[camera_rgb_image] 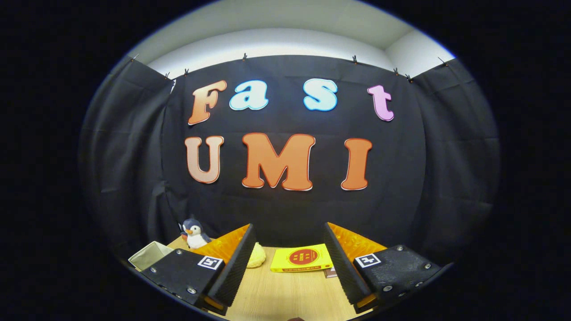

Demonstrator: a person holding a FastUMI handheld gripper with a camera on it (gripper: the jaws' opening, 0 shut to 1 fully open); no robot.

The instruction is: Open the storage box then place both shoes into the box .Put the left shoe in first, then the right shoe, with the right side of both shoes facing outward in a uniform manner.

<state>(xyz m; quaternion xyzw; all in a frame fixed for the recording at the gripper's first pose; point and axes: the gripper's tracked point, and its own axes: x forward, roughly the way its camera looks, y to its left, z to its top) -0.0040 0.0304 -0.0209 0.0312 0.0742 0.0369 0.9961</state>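
The gripper [289, 263] is held above a light wooden table [285, 296], and its two fingers are seen spread wide apart, with nothing gripped between them. Only bare table surface is found in the gap between the fingers.

Just beyond the fingertips, toward the black cloth wall, a flat yellow book [302, 260] with a red round mark on its cover is lying on the table. It lies nearer to the right finger, and its right end is partly covered by that finger. A small part of another object [330, 272] is seen below the book's right corner, touching the right finger's edge; what it is cannot be told.

Beside the left finger's inner edge, a pale yellow soft object [256, 255] is partly hidden by that finger. Further to the left, beyond the left finger, a small toy penguin [194, 233] is standing upright near the wall. Near it, at the table's left edge, the corner of a light grey storage box [149, 255] is seen, well apart from the gap between the fingers. Whether this box is open or closed cannot be told.
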